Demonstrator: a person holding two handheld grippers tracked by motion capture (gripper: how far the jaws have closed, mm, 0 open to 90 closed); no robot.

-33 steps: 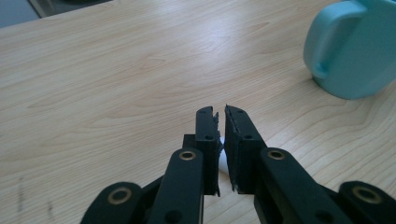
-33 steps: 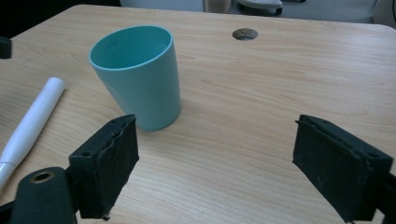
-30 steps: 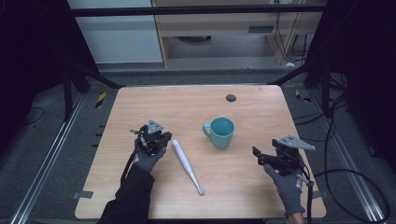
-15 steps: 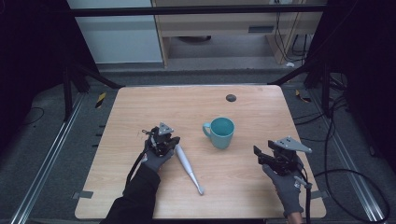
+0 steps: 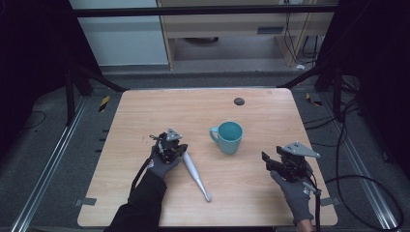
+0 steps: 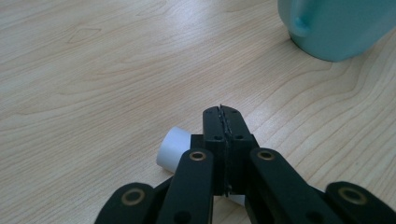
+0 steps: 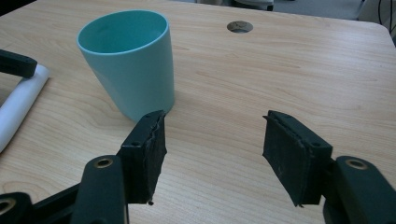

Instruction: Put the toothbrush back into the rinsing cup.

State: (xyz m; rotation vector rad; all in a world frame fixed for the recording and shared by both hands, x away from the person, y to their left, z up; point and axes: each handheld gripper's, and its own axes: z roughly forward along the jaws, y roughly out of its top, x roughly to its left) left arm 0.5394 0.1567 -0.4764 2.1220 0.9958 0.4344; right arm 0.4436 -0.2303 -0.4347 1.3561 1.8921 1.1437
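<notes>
while the left gripper (image 6: 223,122) has its jaws pressed flat together, nothing between them, it hovers just over the thick end of the white tool (image 5: 195,172); that tool's long axis runs from under the jaws back toward the person; the teal mug (image 5: 228,137) stands beyond; the right gripper (image 7: 212,154), jaws spread and empty, sits well apart from both, so the left hand looks nearer.
</notes>
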